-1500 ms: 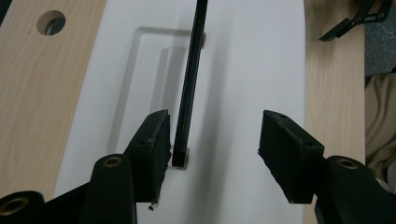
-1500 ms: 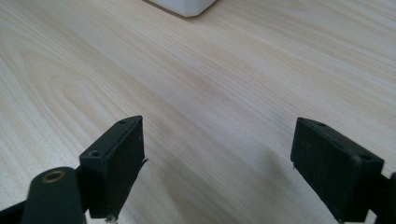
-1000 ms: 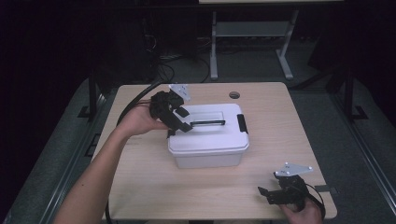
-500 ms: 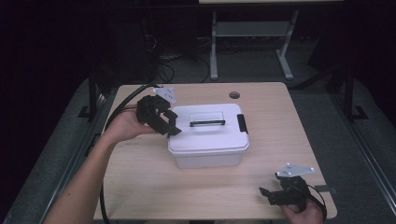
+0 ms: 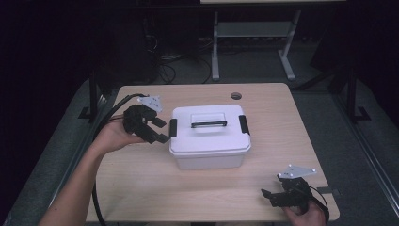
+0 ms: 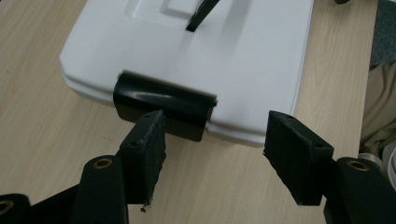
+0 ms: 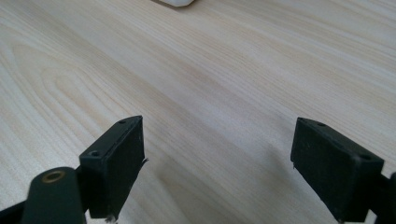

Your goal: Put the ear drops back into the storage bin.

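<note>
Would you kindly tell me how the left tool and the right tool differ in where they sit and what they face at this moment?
The left tool sits beside the white box, at its left end; the right tool sits apart from it at the table's near right corner. In the gripper views, the left tool faces the box's black latch, while the right tool faces bare tabletop. Both are open and hold nothing.
</note>
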Motion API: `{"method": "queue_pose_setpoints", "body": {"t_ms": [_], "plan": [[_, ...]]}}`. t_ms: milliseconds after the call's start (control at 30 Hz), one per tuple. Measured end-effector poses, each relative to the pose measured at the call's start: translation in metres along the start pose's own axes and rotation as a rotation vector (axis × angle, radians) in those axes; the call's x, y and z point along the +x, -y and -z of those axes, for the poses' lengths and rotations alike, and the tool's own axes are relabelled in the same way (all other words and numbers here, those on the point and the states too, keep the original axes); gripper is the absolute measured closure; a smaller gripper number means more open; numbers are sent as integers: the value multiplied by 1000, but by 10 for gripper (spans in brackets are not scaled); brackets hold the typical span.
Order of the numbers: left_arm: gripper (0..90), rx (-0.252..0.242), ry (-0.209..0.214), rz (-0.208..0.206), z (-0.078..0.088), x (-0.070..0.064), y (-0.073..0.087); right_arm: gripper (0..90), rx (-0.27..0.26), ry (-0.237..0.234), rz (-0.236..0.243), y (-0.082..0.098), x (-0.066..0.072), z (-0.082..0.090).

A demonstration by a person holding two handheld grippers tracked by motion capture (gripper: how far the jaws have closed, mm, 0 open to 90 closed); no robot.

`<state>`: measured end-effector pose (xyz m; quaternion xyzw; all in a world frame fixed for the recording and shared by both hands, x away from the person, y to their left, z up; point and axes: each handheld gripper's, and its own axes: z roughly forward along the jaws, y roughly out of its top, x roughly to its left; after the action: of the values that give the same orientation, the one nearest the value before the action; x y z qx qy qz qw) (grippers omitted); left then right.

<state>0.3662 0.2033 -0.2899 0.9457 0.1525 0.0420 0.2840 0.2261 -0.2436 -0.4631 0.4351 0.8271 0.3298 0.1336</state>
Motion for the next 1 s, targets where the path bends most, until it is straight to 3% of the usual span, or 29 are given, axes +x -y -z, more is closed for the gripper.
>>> {"method": "queue_pose_setpoints", "body": {"t_ms": [1000], "plan": [[374, -18, -19, 71, 0, -7, 63, 169, 5, 16, -5, 1, -1, 1]]}}
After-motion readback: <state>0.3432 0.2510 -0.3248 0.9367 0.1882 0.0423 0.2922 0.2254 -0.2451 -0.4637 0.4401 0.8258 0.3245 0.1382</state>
